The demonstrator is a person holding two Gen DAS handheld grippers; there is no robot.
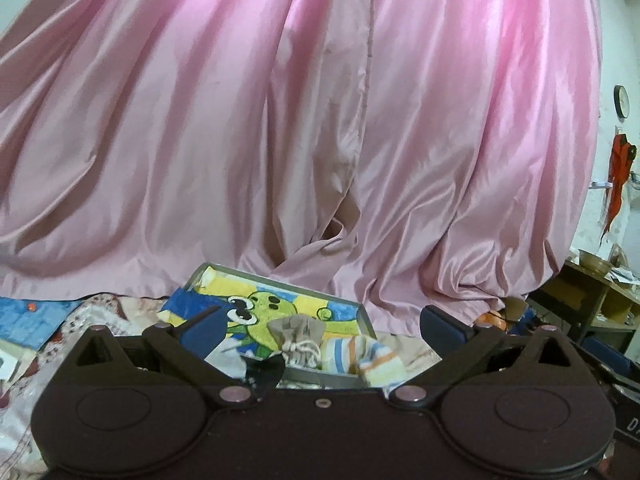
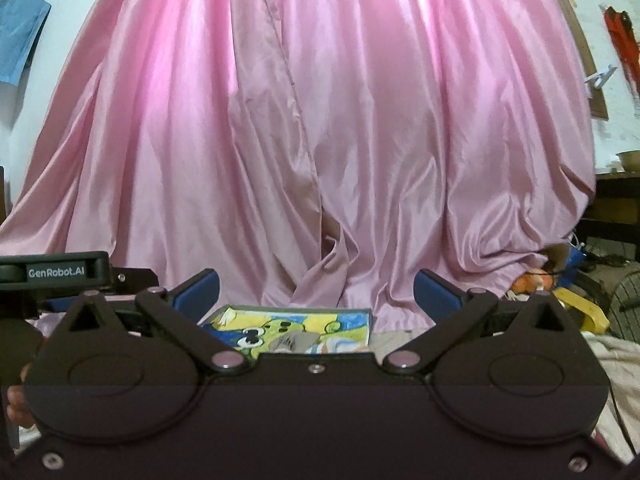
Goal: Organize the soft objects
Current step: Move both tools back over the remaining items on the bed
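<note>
A shallow grey tray is lying on a patterned bedspread, and the soft objects are sitting inside it: a cartoon-print cloth is lining the base, a small drawstring pouch is resting on the cloth, and a striped sock is draping over the tray's near right rim. A dark scrap, possibly another sock, is lying at the near edge; the view there is too crowded to be sure.

The left gripper is hovering just short of the tray with its blue-padded fingers standing wide apart and holding nothing. The right gripper is likewise facing the tray, its fingers spread wide and empty.

Behind the tray, a glossy pink curtain is hanging in deep folds and filling most of both views. To the right, a wooden shelf unit is standing against a white wall bearing a round clock and a hanging red item. A blue cloth is hanging on the wall at far left in the right wrist view.
</note>
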